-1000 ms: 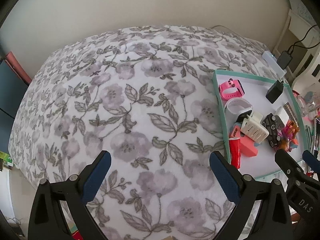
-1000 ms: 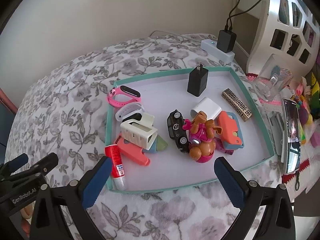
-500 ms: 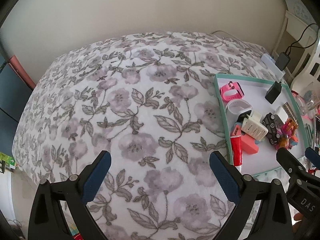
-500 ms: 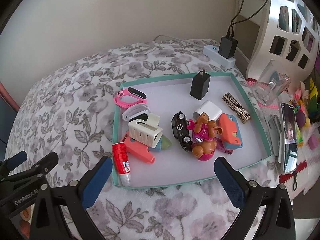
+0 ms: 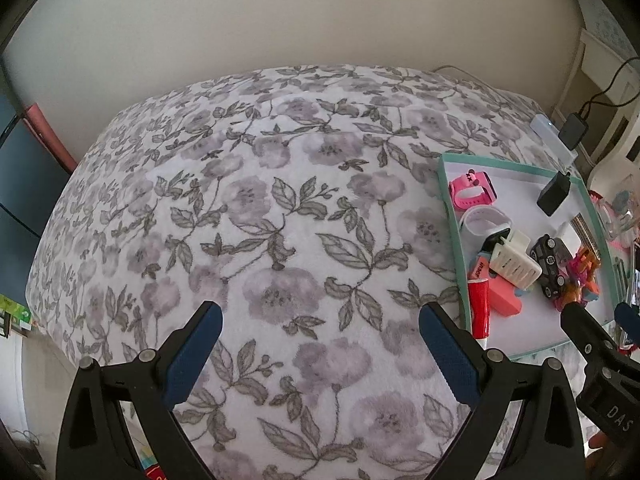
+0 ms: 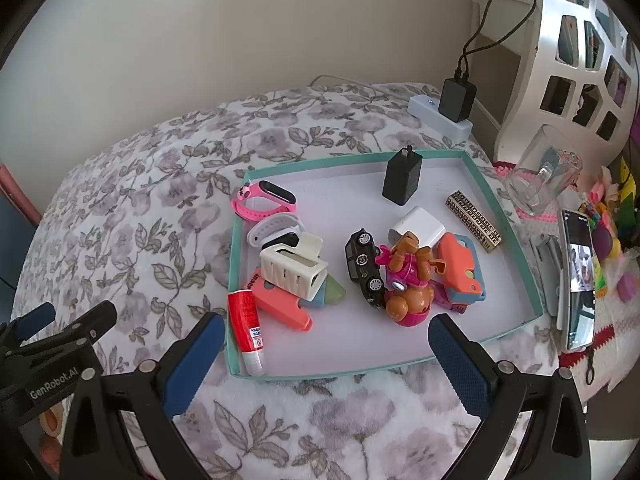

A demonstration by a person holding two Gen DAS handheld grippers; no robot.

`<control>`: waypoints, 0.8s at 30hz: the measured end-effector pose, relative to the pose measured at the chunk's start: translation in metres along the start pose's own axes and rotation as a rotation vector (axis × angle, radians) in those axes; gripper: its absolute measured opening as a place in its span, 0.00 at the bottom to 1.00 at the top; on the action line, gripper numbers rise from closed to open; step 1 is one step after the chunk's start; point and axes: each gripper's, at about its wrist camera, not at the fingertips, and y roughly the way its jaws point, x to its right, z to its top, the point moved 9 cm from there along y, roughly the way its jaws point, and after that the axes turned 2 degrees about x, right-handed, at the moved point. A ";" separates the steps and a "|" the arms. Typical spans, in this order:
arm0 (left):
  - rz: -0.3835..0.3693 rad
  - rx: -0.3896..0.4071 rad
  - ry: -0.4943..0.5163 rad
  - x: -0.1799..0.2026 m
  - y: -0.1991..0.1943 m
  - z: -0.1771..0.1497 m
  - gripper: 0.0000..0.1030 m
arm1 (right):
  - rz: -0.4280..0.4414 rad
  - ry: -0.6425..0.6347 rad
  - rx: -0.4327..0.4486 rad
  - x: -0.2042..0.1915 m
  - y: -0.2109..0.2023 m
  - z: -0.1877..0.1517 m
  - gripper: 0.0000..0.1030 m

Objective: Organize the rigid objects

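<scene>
A teal-rimmed white tray lies on a floral blanket and holds several small items: a pink watch, a black charger, a white charger, a black toy car, a pink-orange toy figure, a cream holder and a red tube. My right gripper is open and empty above the tray's near edge. My left gripper is open and empty over bare blanket, left of the tray.
A white power strip with a plugged black adapter lies behind the tray. A glass, a phone and colourful toys sit to the right. A white shelf stands at the far right. The floral blanket spreads left.
Both grippers have drawn back and up from the bed. The tray and blanket look smaller and farther. Both stay open. Nothing in the tray has moved.
</scene>
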 end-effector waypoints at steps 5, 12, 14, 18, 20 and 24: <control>0.008 0.003 -0.002 -0.001 -0.001 0.001 0.96 | 0.001 -0.004 0.001 -0.001 -0.001 0.001 1.00; 0.016 0.009 -0.003 -0.002 -0.001 0.002 0.96 | 0.002 -0.002 0.003 -0.001 -0.001 0.001 1.00; 0.016 0.009 -0.008 -0.002 -0.001 0.002 0.96 | 0.002 -0.003 0.003 -0.001 -0.001 0.001 1.00; 0.019 0.008 -0.015 -0.004 -0.001 0.002 0.96 | 0.001 -0.003 0.001 -0.001 -0.001 0.000 1.00; 0.020 0.008 -0.016 -0.004 -0.001 0.003 0.96 | 0.001 -0.004 0.001 -0.001 -0.001 0.001 1.00; 0.021 0.007 -0.017 -0.004 -0.001 0.002 0.96 | 0.001 -0.004 0.001 -0.001 -0.001 0.000 1.00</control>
